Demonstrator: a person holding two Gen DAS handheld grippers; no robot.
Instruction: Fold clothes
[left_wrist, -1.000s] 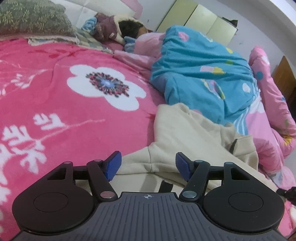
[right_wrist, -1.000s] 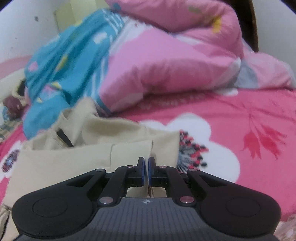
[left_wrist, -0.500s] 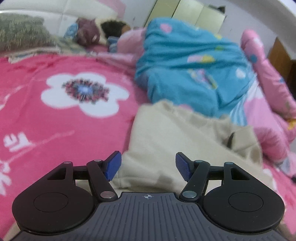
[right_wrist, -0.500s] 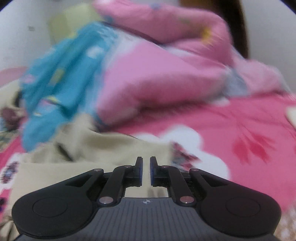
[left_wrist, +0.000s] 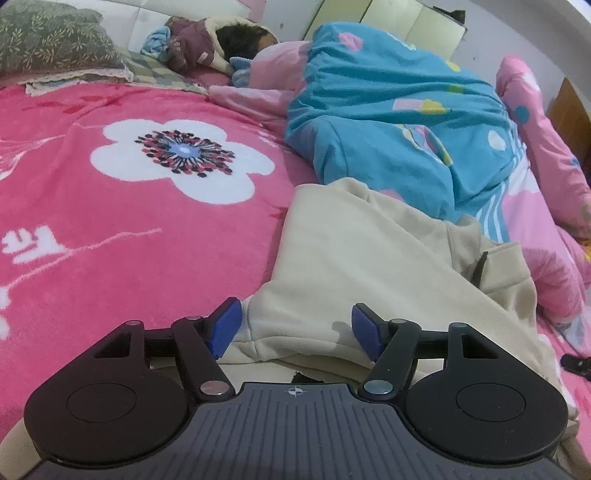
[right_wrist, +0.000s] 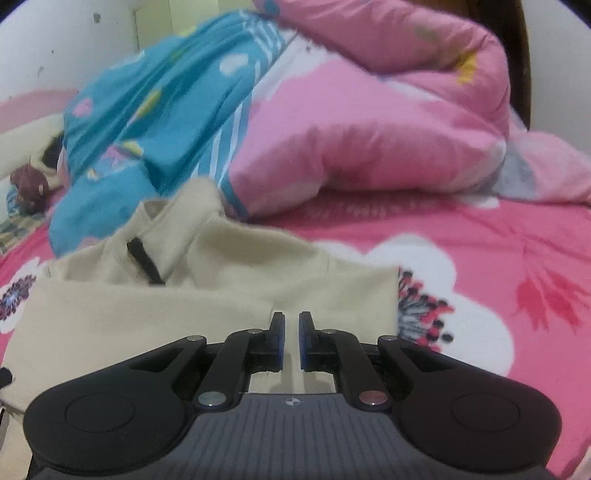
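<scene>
Clearly you kept the cream garment (left_wrist: 354, 258) flat on the pink blanket (left_wrist: 110, 221) for creasing: left gripper (left_wrist: 295, 328) spread wide over its hem, right gripper (right_wrist: 291, 339) slightly parted (gripping nothing)

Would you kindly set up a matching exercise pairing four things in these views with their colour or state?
Things:
1. left gripper
2. right gripper
3. beige garment
4. quilt

States:
A. blue and pink, bunched up beyond the garment
B. jaws wide apart, over the garment's near edge
C. lying partly folded on the pink floral blanket
D. jaws only narrowly apart, nothing between them

Pairs: 1-B, 2-D, 3-C, 4-A
</scene>
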